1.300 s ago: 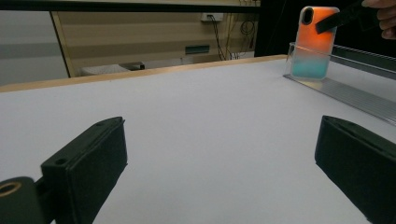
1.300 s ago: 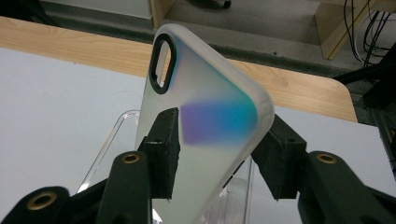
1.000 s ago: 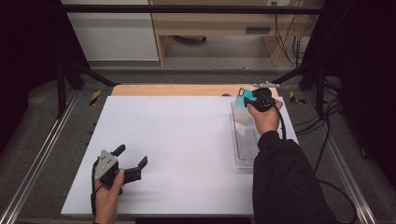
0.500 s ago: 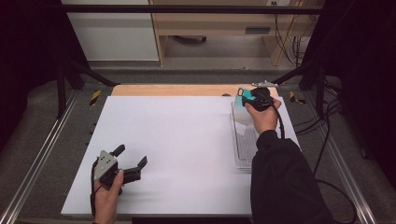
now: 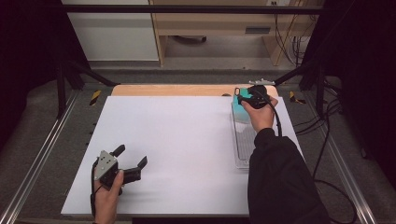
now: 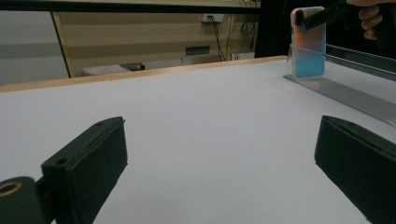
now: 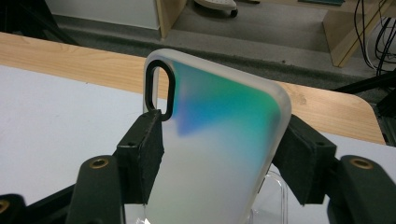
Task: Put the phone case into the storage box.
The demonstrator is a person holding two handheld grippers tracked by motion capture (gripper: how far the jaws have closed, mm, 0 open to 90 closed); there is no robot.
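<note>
A translucent phone case (image 7: 219, 116) with a teal and blue sheen and a black camera ring stands upright in the far end of a clear slotted rack (image 5: 243, 149). My right gripper (image 5: 246, 99) is over it, and its jaws have just been opening. The case (image 5: 239, 112) is still between them, with the pads (image 7: 144, 149) close beside its two long edges, no longer squeezing it. Near the front left of the white table, my left gripper (image 5: 130, 156) rests open with nothing between its jaws. From the left gripper view, the case (image 6: 308, 44) stands far off at the right.
The white sheet (image 5: 177, 140) covers most of the table, with a wooden edge (image 5: 173, 89) along the far side. The rack (image 6: 355, 93) runs along the right side. Metal rails (image 5: 42, 154) frame the table, and cables hang at the far right.
The right hand has shifted slightly left over the far end of the rack. The left gripper has stayed where it was.
</note>
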